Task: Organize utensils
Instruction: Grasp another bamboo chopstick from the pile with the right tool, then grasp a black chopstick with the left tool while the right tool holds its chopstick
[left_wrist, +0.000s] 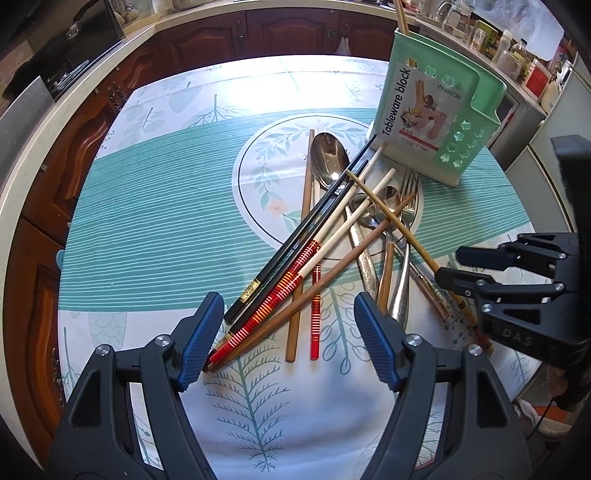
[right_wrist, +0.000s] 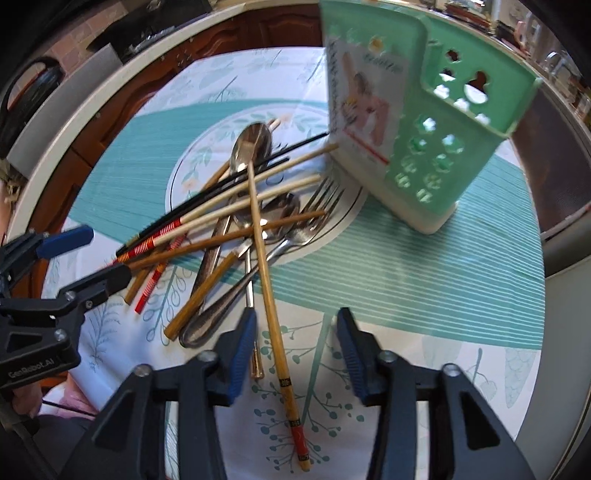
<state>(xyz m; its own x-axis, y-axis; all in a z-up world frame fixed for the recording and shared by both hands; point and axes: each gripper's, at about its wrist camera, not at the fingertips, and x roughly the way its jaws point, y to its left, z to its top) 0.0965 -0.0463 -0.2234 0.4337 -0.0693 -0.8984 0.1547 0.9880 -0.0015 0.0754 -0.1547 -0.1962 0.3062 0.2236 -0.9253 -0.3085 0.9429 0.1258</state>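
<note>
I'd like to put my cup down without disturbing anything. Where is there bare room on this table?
The tablecloth is bare on the striped band left of the utensil pile, and, in the right wrist view, on the stretch right of the pile in front of the green holder. It is crowded in the middle, where chopsticks, spoons and forks cross up to the holder's foot.

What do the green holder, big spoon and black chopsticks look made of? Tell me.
Green holder: apparently matte moulded plastic, with punched flower-shaped holes.
Big spoon: polished metal, probably stainless steel, with mirror-like glare on the bowl.
Black chopsticks: glossy black, lacquered wood or plastic; cannot tell which.
</note>
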